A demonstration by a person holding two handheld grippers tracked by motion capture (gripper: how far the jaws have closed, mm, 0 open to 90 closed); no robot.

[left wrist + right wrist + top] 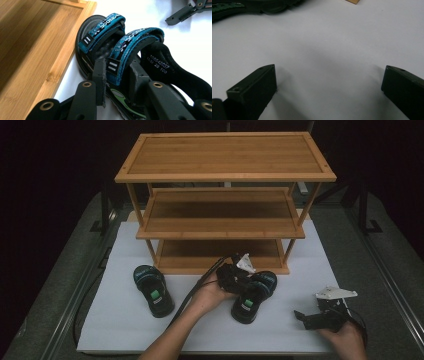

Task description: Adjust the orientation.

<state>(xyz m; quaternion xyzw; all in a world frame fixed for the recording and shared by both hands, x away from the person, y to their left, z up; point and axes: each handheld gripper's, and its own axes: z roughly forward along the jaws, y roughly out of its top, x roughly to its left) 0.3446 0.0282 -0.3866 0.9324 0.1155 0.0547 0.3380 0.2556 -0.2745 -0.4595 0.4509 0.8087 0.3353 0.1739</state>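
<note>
Black sandals (153, 290) (254, 297): two; bamboo rack (225, 175): one.

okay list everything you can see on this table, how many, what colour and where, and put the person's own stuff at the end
Sandals: two, black with blue straps and green marks; left sandal lying free on the mat, right sandal in front of the rack's bottom shelf.
Shoe rack: one, light bamboo, three shelves, at the back of the mat.
Mat: one, white, covering the table's middle.
Table: one, grey, under the mat.
Left gripper: black, closed on the right sandal's blue strap.
Right gripper: black, jaws wide apart, nothing between them, low over the mat at right.
</note>
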